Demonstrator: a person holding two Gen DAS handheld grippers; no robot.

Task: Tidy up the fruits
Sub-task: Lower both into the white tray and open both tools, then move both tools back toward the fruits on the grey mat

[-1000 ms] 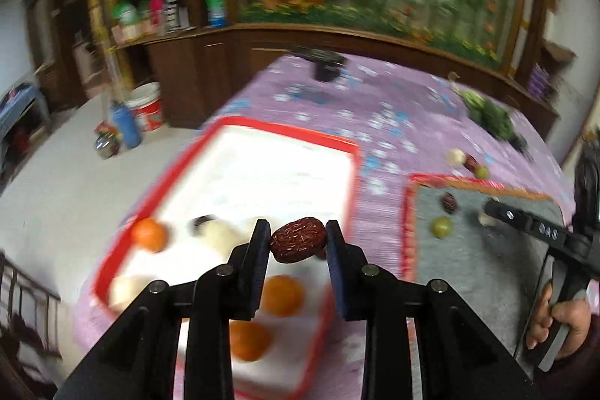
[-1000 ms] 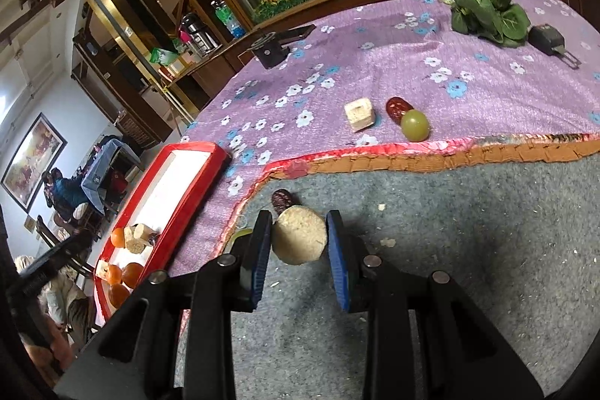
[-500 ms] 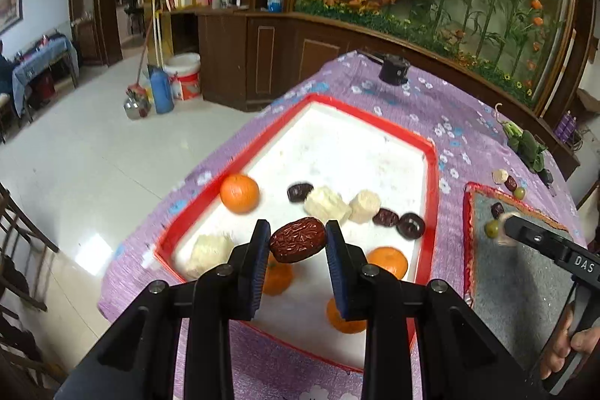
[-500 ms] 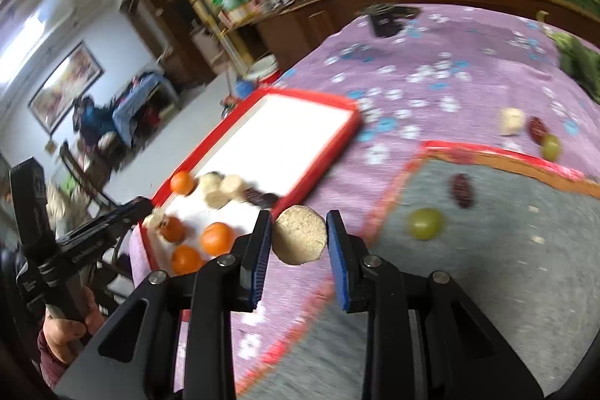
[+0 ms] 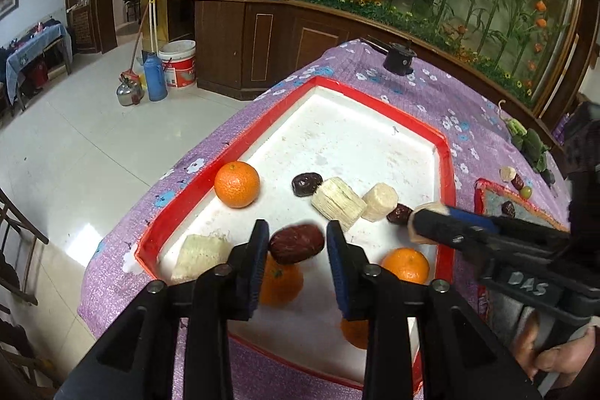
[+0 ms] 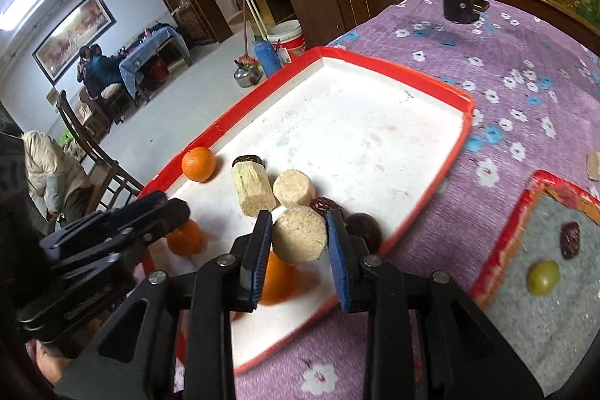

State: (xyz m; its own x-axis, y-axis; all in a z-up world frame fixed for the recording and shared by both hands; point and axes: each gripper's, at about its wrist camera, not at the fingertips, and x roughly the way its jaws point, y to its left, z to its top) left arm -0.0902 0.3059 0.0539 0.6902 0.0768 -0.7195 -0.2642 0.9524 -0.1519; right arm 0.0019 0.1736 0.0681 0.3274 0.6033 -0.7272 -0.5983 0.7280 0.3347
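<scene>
The left tongs (image 5: 298,248) have spread since half a second ago, and the red date (image 5: 296,243) now hangs blurred in the gap with daylight on both sides, over the near end of the red-rimmed tray (image 5: 444,152). The right tongs (image 6: 299,238) have swung in over the tray's near right corner, clamped narrow on a pale cane chunk (image 6: 299,234). Just beneath the left tongs sit two oranges (image 5: 280,282), with a frayed cane piece (image 5: 198,252) to their left. Ahead of them lie a third orange (image 5: 237,183), a dark date (image 5: 306,183) and two more cane chunks (image 5: 337,203). Right of the right tongs, on the grey mat (image 6: 543,317), rest a green grape (image 6: 542,277) and another date (image 6: 570,239). The purple flowered cloth (image 6: 487,62) covers the tabletop.
</scene>
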